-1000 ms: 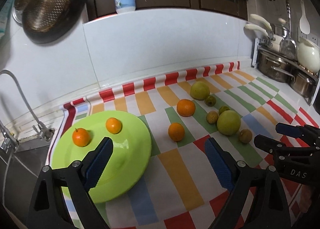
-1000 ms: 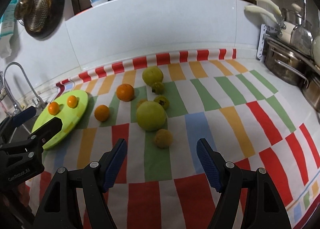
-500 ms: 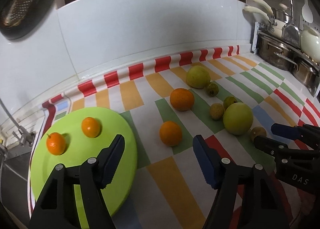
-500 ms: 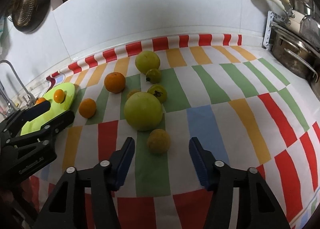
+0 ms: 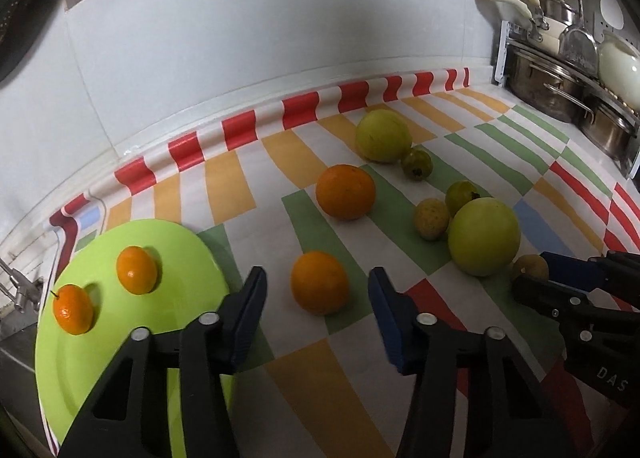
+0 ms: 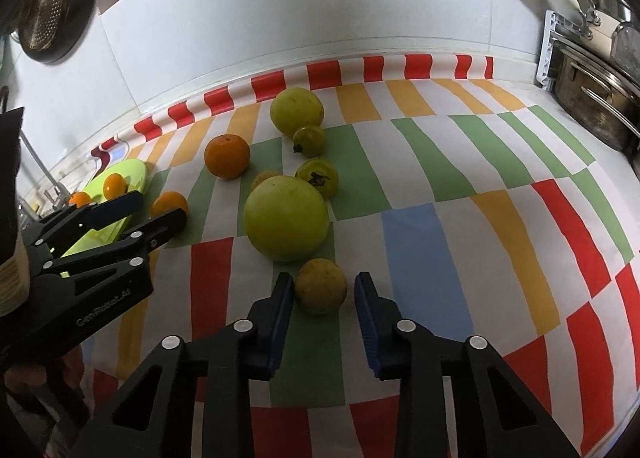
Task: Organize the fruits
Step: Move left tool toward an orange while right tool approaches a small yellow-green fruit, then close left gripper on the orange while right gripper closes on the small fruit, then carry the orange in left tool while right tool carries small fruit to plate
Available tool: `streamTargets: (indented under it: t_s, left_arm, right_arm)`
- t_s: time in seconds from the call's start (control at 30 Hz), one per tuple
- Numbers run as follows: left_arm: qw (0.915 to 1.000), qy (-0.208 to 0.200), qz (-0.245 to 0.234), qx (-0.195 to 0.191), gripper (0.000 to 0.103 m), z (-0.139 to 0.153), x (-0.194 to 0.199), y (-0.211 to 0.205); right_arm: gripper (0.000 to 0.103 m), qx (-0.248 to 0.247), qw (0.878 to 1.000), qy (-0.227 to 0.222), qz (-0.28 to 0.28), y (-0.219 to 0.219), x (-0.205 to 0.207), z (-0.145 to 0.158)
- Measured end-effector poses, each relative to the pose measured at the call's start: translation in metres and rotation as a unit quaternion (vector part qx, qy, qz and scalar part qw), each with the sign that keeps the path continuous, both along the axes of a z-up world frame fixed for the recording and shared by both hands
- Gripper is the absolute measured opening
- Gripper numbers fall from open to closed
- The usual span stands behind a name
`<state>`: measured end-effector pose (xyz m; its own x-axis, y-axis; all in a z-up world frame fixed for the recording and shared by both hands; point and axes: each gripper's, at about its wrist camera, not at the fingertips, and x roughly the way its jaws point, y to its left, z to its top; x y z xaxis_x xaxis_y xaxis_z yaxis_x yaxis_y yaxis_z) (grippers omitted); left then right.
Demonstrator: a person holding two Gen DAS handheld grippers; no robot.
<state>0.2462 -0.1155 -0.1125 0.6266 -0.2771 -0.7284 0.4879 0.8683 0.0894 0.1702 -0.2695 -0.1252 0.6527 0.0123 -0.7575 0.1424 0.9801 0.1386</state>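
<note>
Orange mandarin (image 5: 319,288) now sits between the spread fingers of the advanced left gripper (image 5: 318,312), yellowish fruit (image 6: 320,286) likewise inside the unclosed right gripper (image 6: 324,304): both approaches done, grasps pending, green plate (image 5: 120,342) beside.

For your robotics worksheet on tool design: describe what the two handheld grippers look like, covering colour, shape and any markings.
Both grippers, left and right, are matte black plastic frames with triangular cut-outs, silver screw heads and ribbed blue pads on the fingers. White lettering marks their sides: "GenRobot.AI" on the left, "DAS" on the right. No cables or sleeves are visible.
</note>
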Motion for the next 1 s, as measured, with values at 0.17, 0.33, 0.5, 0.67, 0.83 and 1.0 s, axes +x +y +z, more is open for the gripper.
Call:
streamTargets:
  t_s: [0.17, 0.33, 0.5, 0.67, 0.83, 1.0]
  left_arm:
    - [0.9999, 0.010, 0.005, 0.004, 0.039, -0.004, 0.005, -0.002]
    - [0.9998, 0.016, 0.006, 0.008, 0.032, -0.006, 0.006, -0.002]
    - [0.9999, 0.011, -0.001, 0.002, 0.032, 0.000, -0.003, 0.000]
    - [0.9999, 0.007, -0.004, -0.007, 0.032, 0.013, -0.012, 0.004]
    - [0.9998, -0.005, 0.001, -0.018, 0.032, 0.028, -0.023, 0.014]
    - [0.9994, -0.015, 0.009, -0.029, 0.032, 0.042, -0.037, 0.023]
  right_arm:
    - [0.029, -0.004, 1.000, -0.002, 0.003, 0.001, 0.001, 0.001]
    - [0.029, -0.007, 1.000, -0.005, 0.000, 0.001, 0.001, 0.001]
    - [0.029, -0.009, 1.000, -0.009, 0.001, 0.001, -0.001, 0.002]
    - [0.029, -0.011, 1.000, -0.018, 0.004, 0.002, -0.006, 0.007]
    - [0.029, -0.016, 0.999, -0.031, 0.010, 0.007, -0.011, 0.018]
    - [0.029, -0.021, 0.998, -0.048, 0.019, 0.012, -0.020, 0.030]
